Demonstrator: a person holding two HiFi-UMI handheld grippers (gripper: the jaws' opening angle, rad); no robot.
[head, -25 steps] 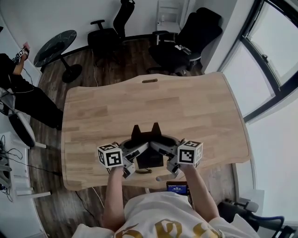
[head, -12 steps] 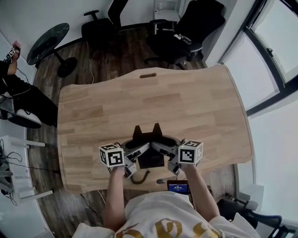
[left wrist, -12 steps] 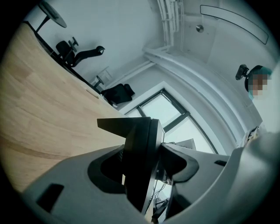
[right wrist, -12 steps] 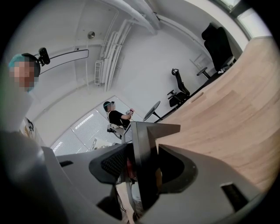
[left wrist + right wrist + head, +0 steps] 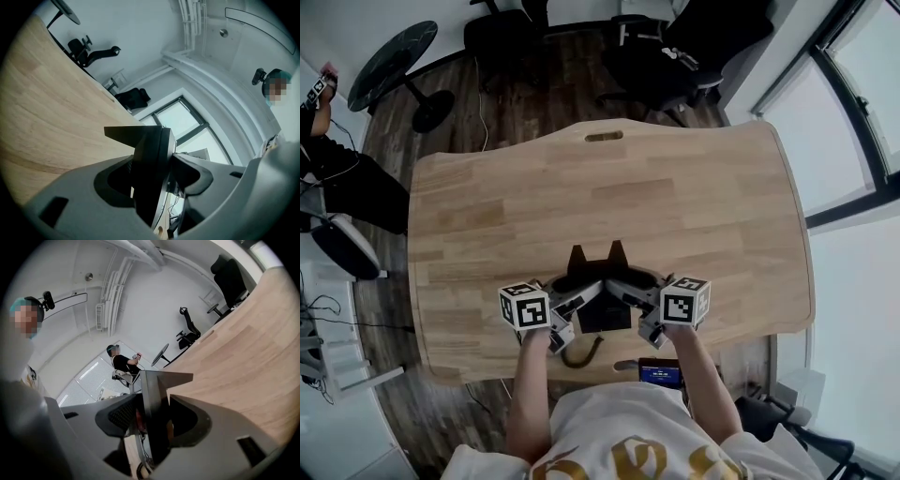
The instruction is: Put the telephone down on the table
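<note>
The left gripper [image 5: 574, 302] and right gripper [image 5: 630, 298] each have their jaws pressed on opposite sides of a black telephone [image 5: 602, 317]; it sits over the near edge of the wooden table [image 5: 609, 202], contact unclear; its cord [image 5: 581, 354] dangles; the marker cubes [image 5: 525, 307] show square black-and-white patterns; the gold shirt lettering [image 5: 623, 461] is unreadable.
</note>
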